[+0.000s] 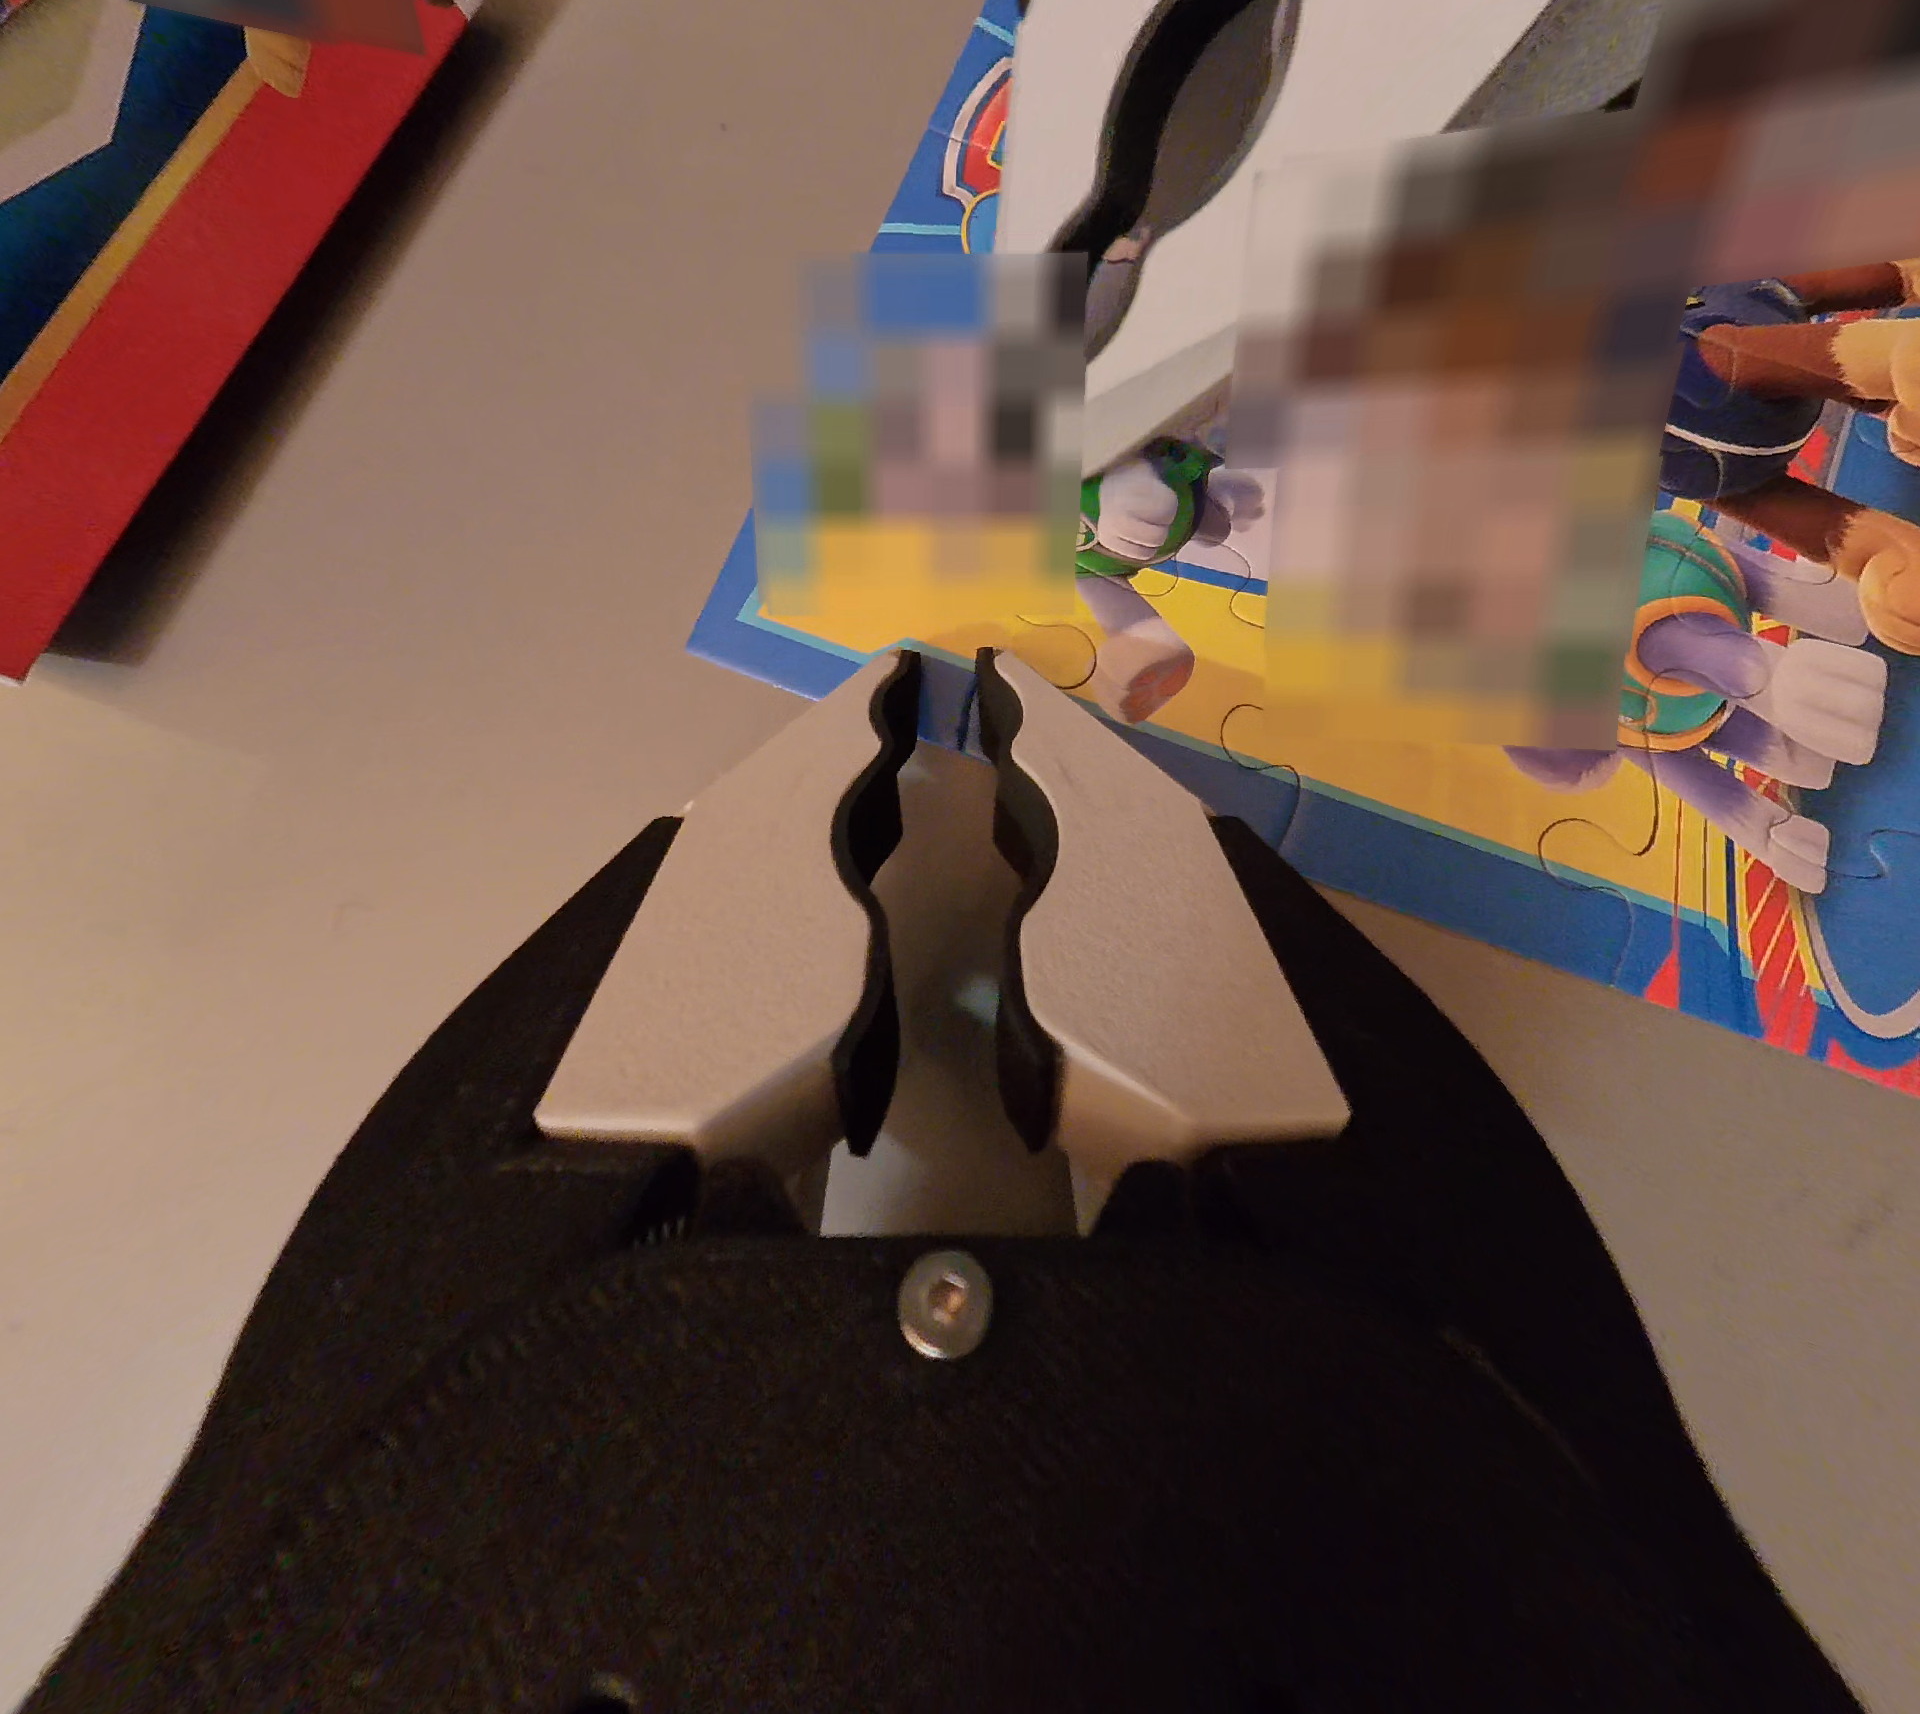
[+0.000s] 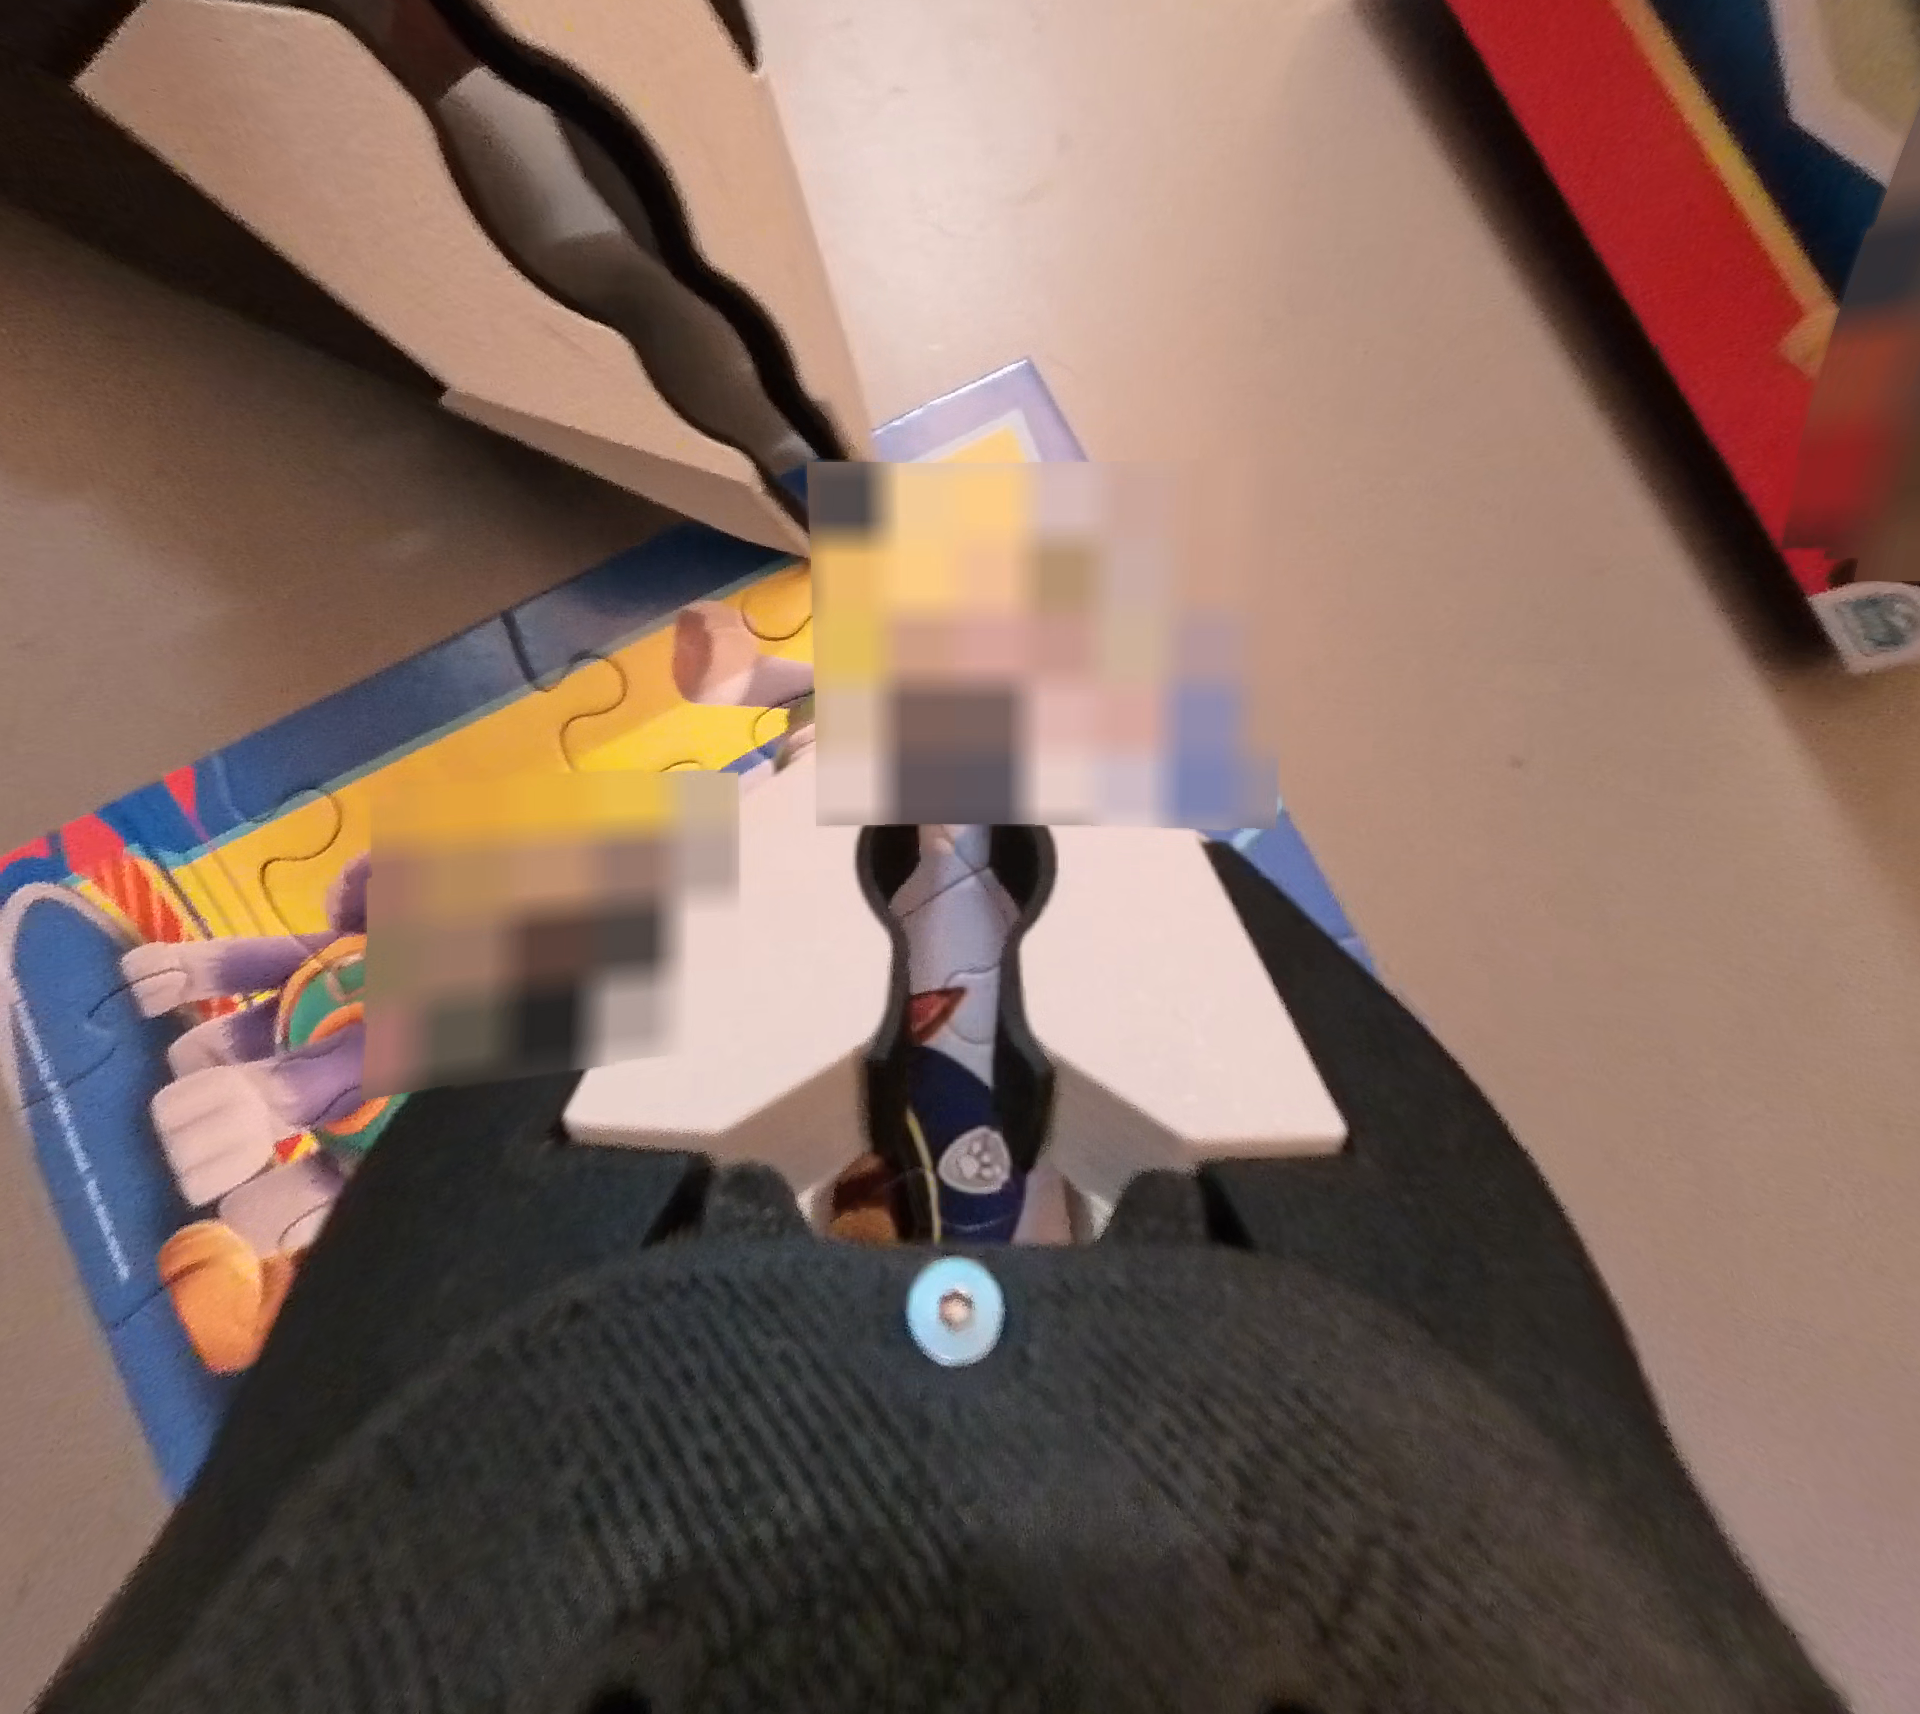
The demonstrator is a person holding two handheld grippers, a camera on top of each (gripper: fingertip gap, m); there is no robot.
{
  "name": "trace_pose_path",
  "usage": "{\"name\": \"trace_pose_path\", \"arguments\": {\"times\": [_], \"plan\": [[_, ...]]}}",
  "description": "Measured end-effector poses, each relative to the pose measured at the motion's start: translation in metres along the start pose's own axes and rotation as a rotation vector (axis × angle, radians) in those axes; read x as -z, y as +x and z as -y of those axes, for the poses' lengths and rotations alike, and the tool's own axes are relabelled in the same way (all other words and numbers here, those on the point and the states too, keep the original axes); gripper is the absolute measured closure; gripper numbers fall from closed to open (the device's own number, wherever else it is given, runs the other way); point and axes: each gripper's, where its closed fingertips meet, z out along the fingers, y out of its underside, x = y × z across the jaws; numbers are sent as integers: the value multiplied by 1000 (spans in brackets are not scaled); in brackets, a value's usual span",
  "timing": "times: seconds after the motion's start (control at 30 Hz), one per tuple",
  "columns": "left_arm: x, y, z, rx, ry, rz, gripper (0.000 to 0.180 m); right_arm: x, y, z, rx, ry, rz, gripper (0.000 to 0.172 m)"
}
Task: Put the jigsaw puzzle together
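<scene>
A red box (image 1: 208,293) lies on the beige counter (image 1: 520,417) at far left. The left gripper (image 1: 948,652), its fingers narrowly apart, holds nothing at the blue edge of an assembled jigsaw puzzle (image 1: 1403,843). Over it hangs the right gripper (image 1: 1117,314), tips hidden, so I cannot tell its state.

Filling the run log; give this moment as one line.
left tongs: slightly apart at puzzle edge | right tongs: over puzzle, tips hidden | red box: off aside
</scene>
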Motion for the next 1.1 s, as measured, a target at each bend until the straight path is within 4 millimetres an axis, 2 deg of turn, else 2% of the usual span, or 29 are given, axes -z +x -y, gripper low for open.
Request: {"name": "trace_pose_path", "arguments": {"times": [0.07, 0.17, 0.27, 0.37, 0.5, 0.6, 0.7, 0.8, 0.83, 0.9, 1.0, 1.1], "plan": [[0, 0, 0, -3, 0, 1, 172, -1, -1, 1, -6, 8, 3, 167], [0, 1, 0, -3, -1, 0, 173, -5, -26, 7, 22, 35, 129, 165], [0, 1, 0, 0, -1, -2, 173, -8, -19, 9, 44, 28, 50, 172], [0, 1, 0, 7, 0, -7, 173, -11, -40, 14, 71, 50, 150, 172], [0, 1, 0, 11, -1, -9, 173, -12, -30, 15, 95, 34, 61, 172], [0, 1, 0, 12, -1, -10, 173, -11, -41, 14, 106, 40, 129, 172], [0, 1, 0, 12, -1, -9, 173, -11, -25, 13, 91, 26, 40, 172], [0, 1, 0, 12, -1, -8, 173, -9, -37, 11, 103, 35, 119, 172], [0, 1, 0, 12, -1, -8, 173, -9, -27, 11, 87, 24, 66, 172], [0, 1, 0, 13, -1, -8, 173, -3, 10, 4, 74, -16, -128, 172], [0, 1, 0, 12, -1, -7, 173, 12, 52, -15, 3, -61, -304, 172], [0, 0, 0, 12, -2, -5, 173, 17, 59, -20, -152, -39, -254, 172]]}}
